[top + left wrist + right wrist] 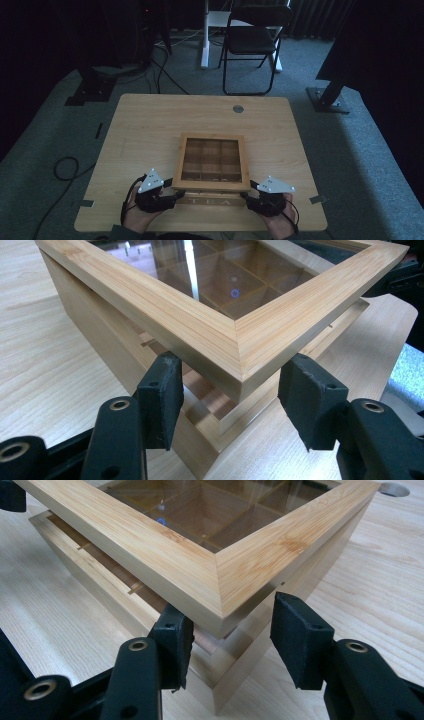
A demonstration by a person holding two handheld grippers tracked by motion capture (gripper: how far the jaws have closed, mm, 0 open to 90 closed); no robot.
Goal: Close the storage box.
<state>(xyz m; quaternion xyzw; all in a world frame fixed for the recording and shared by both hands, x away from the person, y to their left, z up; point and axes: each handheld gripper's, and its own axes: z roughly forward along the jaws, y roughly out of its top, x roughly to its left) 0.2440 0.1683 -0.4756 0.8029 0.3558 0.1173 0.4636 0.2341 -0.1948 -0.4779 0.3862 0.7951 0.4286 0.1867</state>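
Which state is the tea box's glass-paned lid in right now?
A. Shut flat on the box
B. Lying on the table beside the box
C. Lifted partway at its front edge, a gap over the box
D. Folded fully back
C: in both gripper views the lid sits raised above the box with the dividers visible in the gap, the left gripper and right gripper at its front corners.

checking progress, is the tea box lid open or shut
Partly open. The lid is raised off the box at the front corners, a gap showing beneath it, with each gripper's jaws spread around a corner.
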